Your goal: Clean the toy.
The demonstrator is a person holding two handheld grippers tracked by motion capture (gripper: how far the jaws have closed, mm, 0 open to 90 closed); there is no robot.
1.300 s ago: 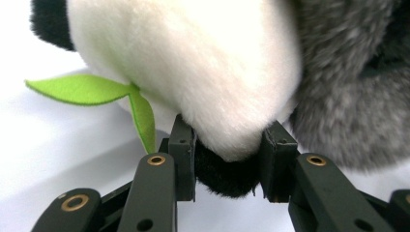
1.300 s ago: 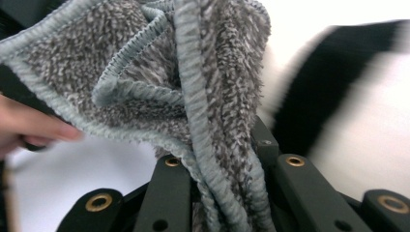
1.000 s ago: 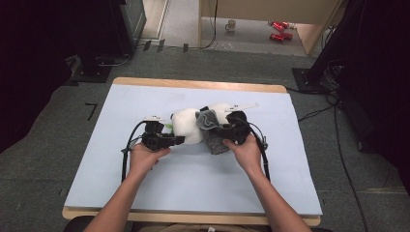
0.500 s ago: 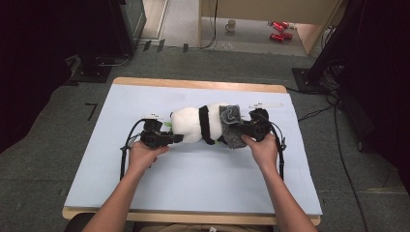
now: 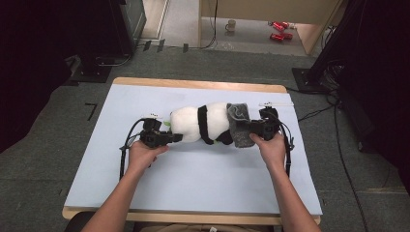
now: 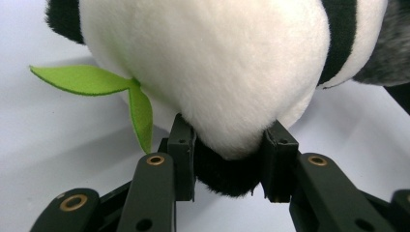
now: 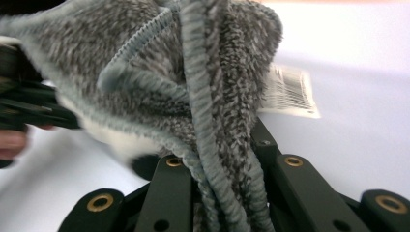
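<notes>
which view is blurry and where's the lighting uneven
Right gripper view: the grey knit cloth is soft and smeared at the left edge, its barcode tag unreadable. Left gripper view: sharp on the plush panda. High view: the table is evenly lit, its surroundings dark.

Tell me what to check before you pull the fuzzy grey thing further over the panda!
1. Left gripper clamps the plush panda at its end: ok, both pads press into the fur.
2. Right gripper grips the grey fleece garment: ok, the fabric is bunched between shut jaws.
3. Garment sits over the panda's right-hand end: ok in the high view.
4. Green felt leaf free of the jaws: ok, it hangs beside the left jaw.
5. White barcode tag not snagged: cannot tell, its near edge is hidden behind the fleece.
6. Panda lies on the pale blue mat: ok.
</notes>
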